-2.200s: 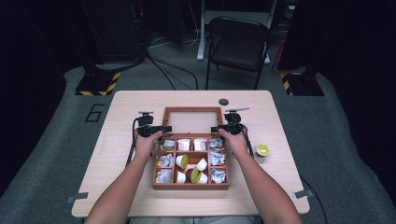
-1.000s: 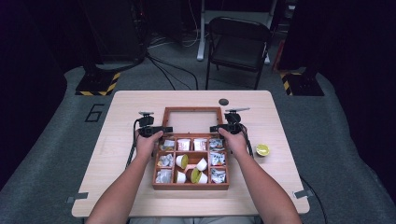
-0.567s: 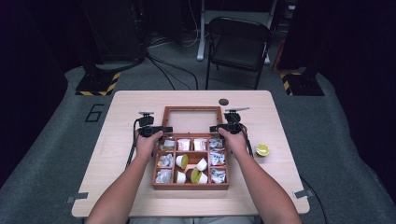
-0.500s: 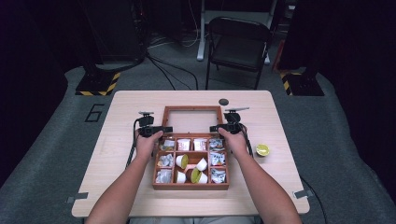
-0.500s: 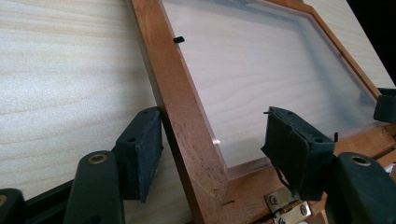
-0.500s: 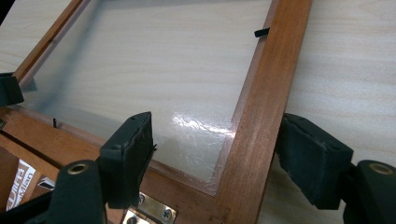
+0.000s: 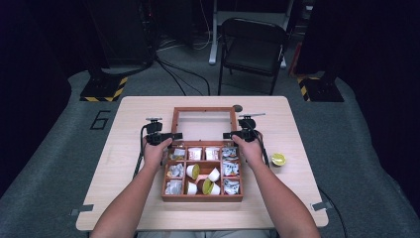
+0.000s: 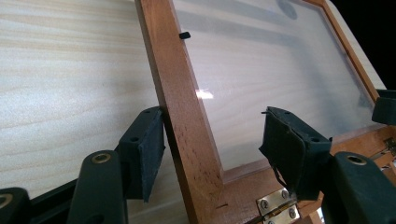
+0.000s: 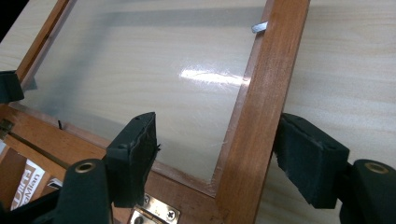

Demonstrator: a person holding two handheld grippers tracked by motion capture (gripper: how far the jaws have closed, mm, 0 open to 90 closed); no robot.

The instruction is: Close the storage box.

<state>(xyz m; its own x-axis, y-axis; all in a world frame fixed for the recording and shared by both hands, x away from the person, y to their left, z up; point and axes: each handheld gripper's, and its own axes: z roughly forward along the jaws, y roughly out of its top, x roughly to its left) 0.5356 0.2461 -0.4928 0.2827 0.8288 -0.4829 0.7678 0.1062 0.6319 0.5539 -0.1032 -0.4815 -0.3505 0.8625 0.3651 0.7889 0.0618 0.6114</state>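
Both tools' jaws have been closing around the lid (image 7: 203, 123) frame's side rails, gaps remaining.

Box in the middle of the table (image 7: 124, 163), lid lying open behind it.
Lid (image 7: 203, 123) lies flat past the box (image 7: 203, 197); L gripper (image 7: 171, 136) & R gripper (image 7: 229, 135) at its two sides. Lime half (image 7: 278, 159) right of box; chair (image 7: 253, 47) behind table.

The wooden box (image 7: 202, 174) sits at the middle of the table, its nine compartments holding white packets and small cups. Its glass-paned lid (image 7: 203, 122) is swung open on brass hinges (image 8: 277, 205) and lies back beyond the box, the table showing through the pane.
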